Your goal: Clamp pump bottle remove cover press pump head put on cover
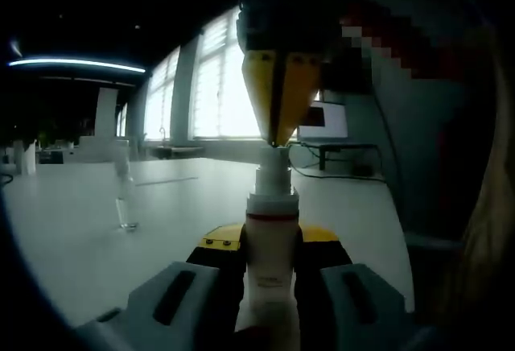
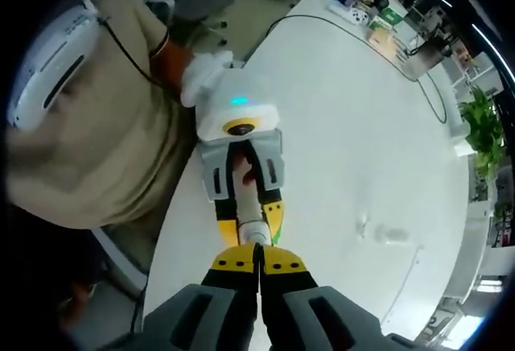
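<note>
Left gripper [image 1: 269, 286] pinches the pump bottle [image 1: 271, 246] upright between its jaws, grip on the lower body; the bottle stands just above the white surface [image 1: 96, 238], at its near edge. In the right gripper view the same bottle [image 2: 251, 226] sits in the left gripper [image 2: 249, 214], seen from above, with the person's sleeve [image 2: 105, 125] behind it.

Right gripper [image 1: 279, 138] comes down from above, yellow jaws pressed together, tip meeting the top of the bottle's white pump head [image 1: 272, 180]. In its own view the right gripper [image 2: 258, 266] shows both jaws shut flat against each other, nothing between them.

A small clear item, probably the removed cover [image 1: 125, 194], stands well apart on the surface; also visible as a faint clear shape [image 2: 385, 234] in the right gripper view. Identity not certain.

Judgement: cover off, step in hand is pressing the pump head. Cannot tell whether the head is depressed yet.

Next move calls for a straight downward push along the bottle's axis, left grip firm to stop tilt. Then lift off, open, fetch cover, refit.
</note>
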A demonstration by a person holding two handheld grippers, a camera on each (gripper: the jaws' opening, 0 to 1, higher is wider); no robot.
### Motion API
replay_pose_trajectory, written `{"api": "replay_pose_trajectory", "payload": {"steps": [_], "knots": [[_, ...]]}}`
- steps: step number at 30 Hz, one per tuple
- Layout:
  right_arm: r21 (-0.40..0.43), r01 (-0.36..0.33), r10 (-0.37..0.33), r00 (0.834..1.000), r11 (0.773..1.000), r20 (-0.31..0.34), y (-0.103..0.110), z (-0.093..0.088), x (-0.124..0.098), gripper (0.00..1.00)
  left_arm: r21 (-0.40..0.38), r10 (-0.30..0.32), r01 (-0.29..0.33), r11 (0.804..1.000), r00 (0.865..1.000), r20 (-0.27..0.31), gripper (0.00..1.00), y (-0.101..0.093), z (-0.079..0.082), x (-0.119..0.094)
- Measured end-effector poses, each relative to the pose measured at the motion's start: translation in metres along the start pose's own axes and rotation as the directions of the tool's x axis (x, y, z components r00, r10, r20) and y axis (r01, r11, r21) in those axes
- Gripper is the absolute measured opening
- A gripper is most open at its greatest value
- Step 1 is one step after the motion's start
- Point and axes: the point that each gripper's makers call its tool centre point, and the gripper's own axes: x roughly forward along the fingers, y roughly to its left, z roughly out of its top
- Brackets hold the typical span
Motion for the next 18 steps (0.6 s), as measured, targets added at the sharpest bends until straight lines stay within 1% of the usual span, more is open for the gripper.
{"api": "replay_pose_trajectory", "payload": {"steps": [4,6,13,18], "knots": [[-0.071,-0.028,0.027,1.0,0.997,-0.006,0.0001,0.0003,0.0003,0.0,-0.002,0.0,0.0,1.0,1.0,0.0,0.14,-0.0006,0.0002,-0.0001],[-0.09,-0.041,0.04,0.999,0.995,-0.015,0.0005,0.0008,0.0008,0.0,-0.002,0.0,0.0,1.0,1.0,-0.001,0.14,-0.0011,0.0005,-0.0003],[-0.094,-0.071,0.068,0.997,0.993,-0.037,0.0006,0.001,0.0027,0.0,-0.002,-0.001,0.001,1.0,1.0,-0.001,0.14,-0.0022,0.0007,-0.0004],[-0.077,-0.077,0.075,0.997,0.994,-0.029,0.0006,0.0002,0.0048,0.0,-0.003,0.0,0.0,1.0,1.0,-0.001,0.14,-0.0027,0.0009,-0.0007]]}}
